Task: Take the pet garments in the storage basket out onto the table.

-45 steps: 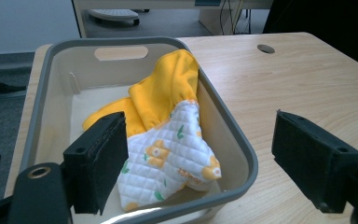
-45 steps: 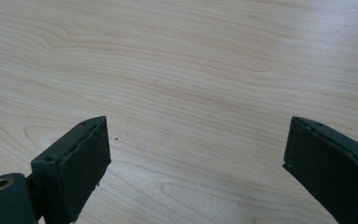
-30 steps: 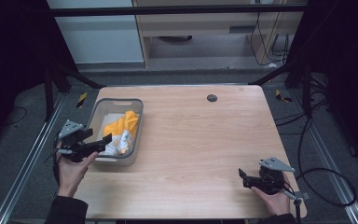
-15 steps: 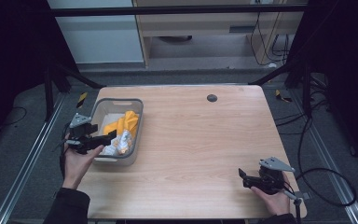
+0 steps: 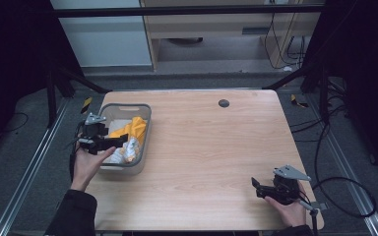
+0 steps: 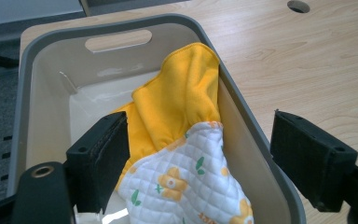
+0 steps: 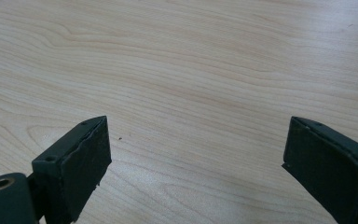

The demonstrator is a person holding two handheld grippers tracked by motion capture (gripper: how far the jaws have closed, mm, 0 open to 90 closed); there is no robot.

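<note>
A grey plastic basket (image 5: 145,118) (image 6: 42,74) stands at the table's left side. A yellow cloth (image 5: 134,128) (image 6: 182,98) lies inside it, against the right wall. A white quilted cloth with yellow flowers (image 5: 129,149) (image 6: 186,186) lies at the basket's near end. My left gripper (image 5: 120,141) (image 6: 198,163) hangs open over the near end of the basket. Its jaws stand on either side of the quilted cloth, one inside the basket, the other beyond the right rim. My right gripper (image 5: 257,187) (image 7: 196,158) rests open low over bare wood near the table's front right corner, holding nothing.
The wooden table (image 5: 211,147) has a round dark cable hole (image 5: 223,103) (image 6: 299,5) at its far middle. Metal frame rails and cables run along the floor on both sides. The stretch of tabletop between the basket and the right gripper is bare.
My left gripper has moved right and forward, from beside the basket's left wall to above its near end. The right gripper has stayed where it was.
</note>
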